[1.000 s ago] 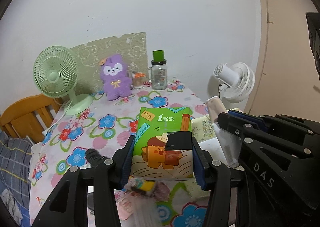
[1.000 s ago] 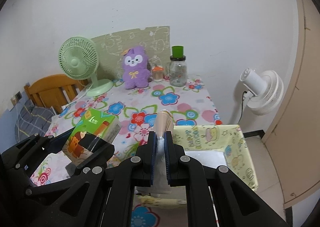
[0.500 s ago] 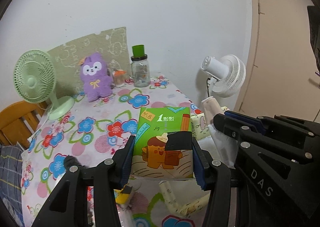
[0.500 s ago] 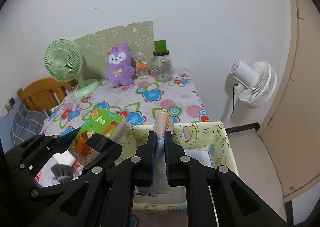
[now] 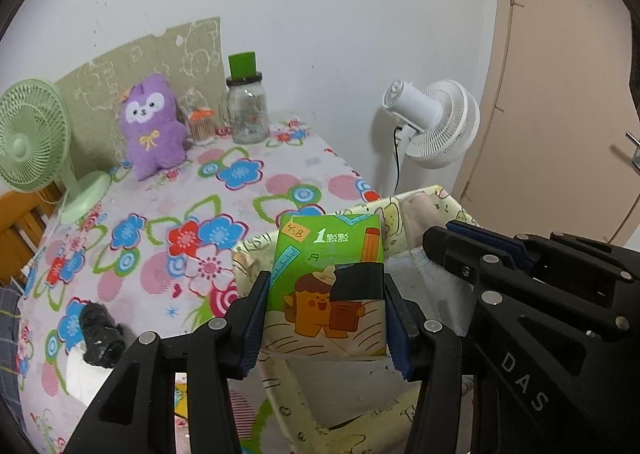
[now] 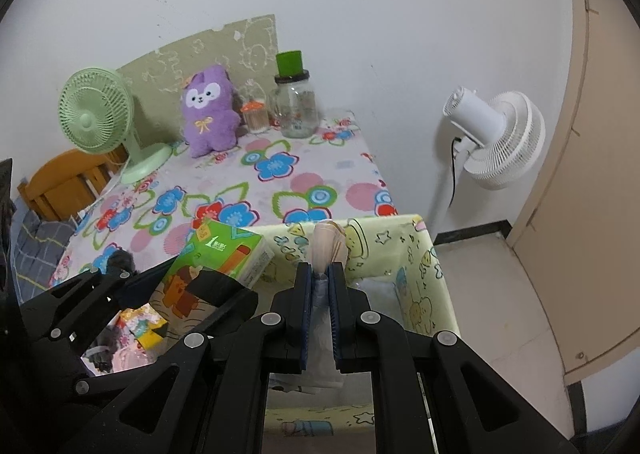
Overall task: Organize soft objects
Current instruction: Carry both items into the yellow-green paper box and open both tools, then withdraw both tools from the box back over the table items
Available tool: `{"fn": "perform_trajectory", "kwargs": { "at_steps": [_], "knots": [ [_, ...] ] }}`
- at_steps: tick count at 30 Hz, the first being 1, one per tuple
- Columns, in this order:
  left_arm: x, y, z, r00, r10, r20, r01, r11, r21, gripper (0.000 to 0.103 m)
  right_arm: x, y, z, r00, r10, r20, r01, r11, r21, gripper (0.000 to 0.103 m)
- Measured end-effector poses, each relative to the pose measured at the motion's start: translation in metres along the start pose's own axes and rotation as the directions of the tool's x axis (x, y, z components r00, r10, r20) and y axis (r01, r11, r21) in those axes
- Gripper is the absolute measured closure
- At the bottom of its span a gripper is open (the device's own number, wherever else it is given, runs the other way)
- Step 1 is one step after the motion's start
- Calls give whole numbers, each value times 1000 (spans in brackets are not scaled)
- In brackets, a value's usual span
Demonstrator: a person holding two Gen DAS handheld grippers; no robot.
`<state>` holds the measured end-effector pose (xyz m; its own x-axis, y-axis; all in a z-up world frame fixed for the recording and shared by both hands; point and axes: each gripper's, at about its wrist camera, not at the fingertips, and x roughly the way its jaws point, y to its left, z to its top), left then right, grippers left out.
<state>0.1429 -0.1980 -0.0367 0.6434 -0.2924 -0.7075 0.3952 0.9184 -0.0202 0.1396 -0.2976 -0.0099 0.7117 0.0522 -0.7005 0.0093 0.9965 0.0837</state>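
Observation:
My left gripper [image 5: 325,294] is shut on a green tissue pack [image 5: 326,254] with a cartoon print, which it holds over the left wall of a yellow cartoon-print fabric bin [image 5: 256,250]. The right wrist view shows the same pack [image 6: 224,250] at the left. My right gripper [image 6: 319,274] is shut on a thin clear plastic packet with a beige rolled top [image 6: 326,242], above the inside of the bin [image 6: 416,266]. In the left wrist view, the right gripper [image 5: 444,242] is close to the right of the pack.
The flower-print table [image 5: 240,190] bears a purple plush [image 5: 152,126], a green fan [image 5: 32,142], a glass jar [image 5: 246,114], a small orange-lidded jar [image 5: 200,126] and a black lump [image 5: 98,334]. A white fan [image 5: 436,126] and a door [image 5: 560,94] stand at the right.
Both grippers have carried their loads to the right and downward, from over the table to over the yellow bin. Neither grip has changed.

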Motion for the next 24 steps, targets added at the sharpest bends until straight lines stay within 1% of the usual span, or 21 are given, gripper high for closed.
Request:
{"fn": "perform_trajectory", "kwargs": {
  "at_steps": [4,5,6,7,8,9,11,12,13,14,22,24],
  "knots": [
    [7,-2,-3,1000,6,-19,-6,1000,-7,49,8,-6,-3,1000,-10,-25,11,1000,14,85],
    [8,-2,-4,1000,7,-22,-7,1000,-9,48,10,-7,-5,999,-16,-31,17,1000,15,81],
    [9,-2,-5,1000,5,-28,-5,1000,-13,47,11,-8,-5,999,-21,-36,22,1000,13,73],
    [11,-2,-5,999,3,-33,-4,1000,-19,40,13,-9,-5,999,-25,-40,25,1000,13,67],
    [11,-1,-5,999,2,-35,-3,1000,-28,32,14,-10,-6,999,-28,-44,29,999,17,55],
    [10,1,-5,999,0,-34,-1,999,-38,30,14,-11,-7,999,-28,-46,29,999,22,42],
    [7,2,-5,999,-18,-26,17,999,-47,22,14,-14,-9,999,-22,-42,24,999,46,31],
    [5,1,-5,1000,-20,-21,19,999,-46,19,13,-15,-9,999,-23,-35,24,998,53,29],
    [3,1,-5,1000,-8,-14,8,999,-43,13,11,-16,-10,999,-25,-23,26,998,63,28],
    [2,-1,-5,1000,1,-7,-1,999,-36,11,9,-17,-10,1000,-25,-14,26,997,68,27],
    [-9,-3,-10,1000,17,8,-16,1000,-7,10,1,-16,-12,999,-43,-4,43,997,64,20],
    [-12,-3,-11,1000,19,13,-19,1000,-5,9,-2,-15,-14,999,-48,2,48,997,63,16]
  ]
}}
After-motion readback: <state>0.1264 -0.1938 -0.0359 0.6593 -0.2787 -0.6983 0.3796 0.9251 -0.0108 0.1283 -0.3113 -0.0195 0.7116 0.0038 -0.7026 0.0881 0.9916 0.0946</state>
